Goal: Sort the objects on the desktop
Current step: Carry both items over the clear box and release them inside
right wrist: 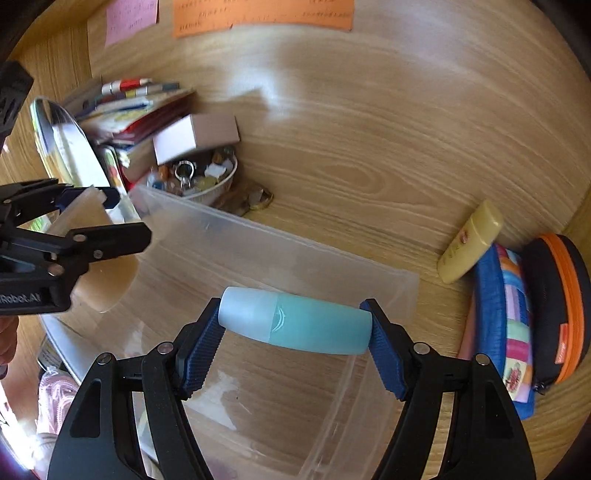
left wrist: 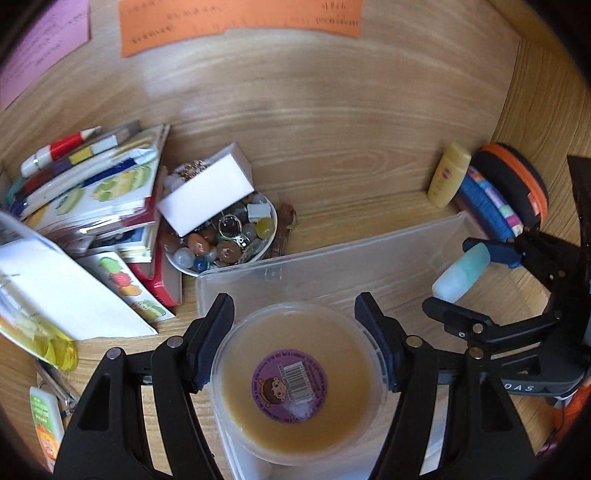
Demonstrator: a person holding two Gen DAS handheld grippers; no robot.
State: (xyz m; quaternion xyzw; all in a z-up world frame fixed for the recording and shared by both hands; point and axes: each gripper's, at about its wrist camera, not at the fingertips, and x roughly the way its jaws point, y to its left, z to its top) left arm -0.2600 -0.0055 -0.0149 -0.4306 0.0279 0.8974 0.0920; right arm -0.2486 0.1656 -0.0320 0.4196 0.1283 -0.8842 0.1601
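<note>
Over the clear bin (right wrist: 280, 251), my left tongs (left wrist: 295, 350) pinch the tub (left wrist: 299, 384) by its stiff rim, probably heavy, while my right tongs (right wrist: 293, 325) squeeze the light, slippery bottle (right wrist: 295, 323) endwise.

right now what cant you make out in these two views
- Orange note: writing too small and blurred, both views.
- Clear bin: near end cut off by the bottom edge, both views.
- Round tub in the left hand-held gripper: label print too small.
- Bowl of trinkets: partly hidden under a white box.
</note>
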